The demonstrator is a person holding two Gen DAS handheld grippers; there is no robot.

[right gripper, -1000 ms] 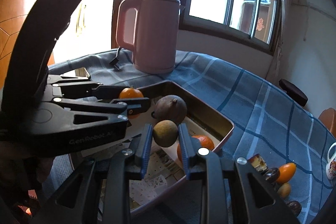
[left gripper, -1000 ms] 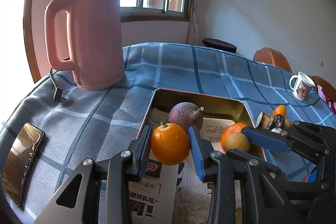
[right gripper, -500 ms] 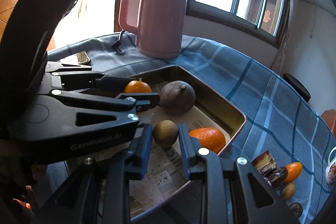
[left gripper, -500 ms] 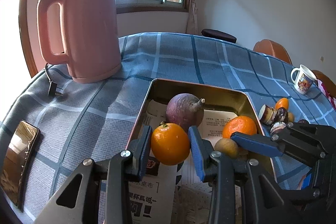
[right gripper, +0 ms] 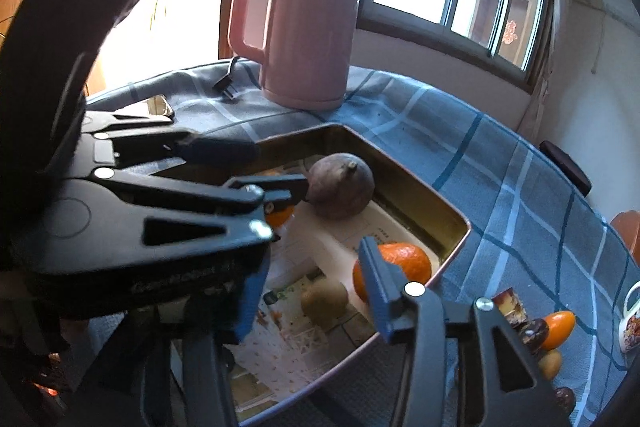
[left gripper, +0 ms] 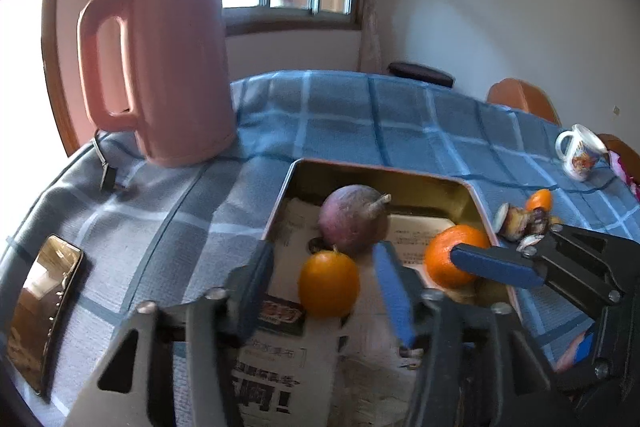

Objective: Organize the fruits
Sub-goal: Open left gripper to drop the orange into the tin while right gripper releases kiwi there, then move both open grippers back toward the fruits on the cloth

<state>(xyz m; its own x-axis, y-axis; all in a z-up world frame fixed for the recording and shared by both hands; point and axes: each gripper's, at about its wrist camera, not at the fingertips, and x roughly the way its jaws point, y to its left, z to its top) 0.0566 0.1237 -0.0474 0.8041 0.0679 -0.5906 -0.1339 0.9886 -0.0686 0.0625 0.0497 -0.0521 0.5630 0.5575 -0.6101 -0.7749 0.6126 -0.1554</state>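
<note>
Your left tool (left gripper: 324, 287) was opening around the round orange fruit (left gripper: 329, 285), your right tool (right gripper: 310, 291) around the small brown fruit (right gripper: 324, 298); both needed clean withdrawal from the gold metal tray (left gripper: 384, 175).

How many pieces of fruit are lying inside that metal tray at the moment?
4: a purple fruit at the back, a tangerine by the right wall, a small brown fruit beside it, an orange front left. Grippers may hide more.
</note>
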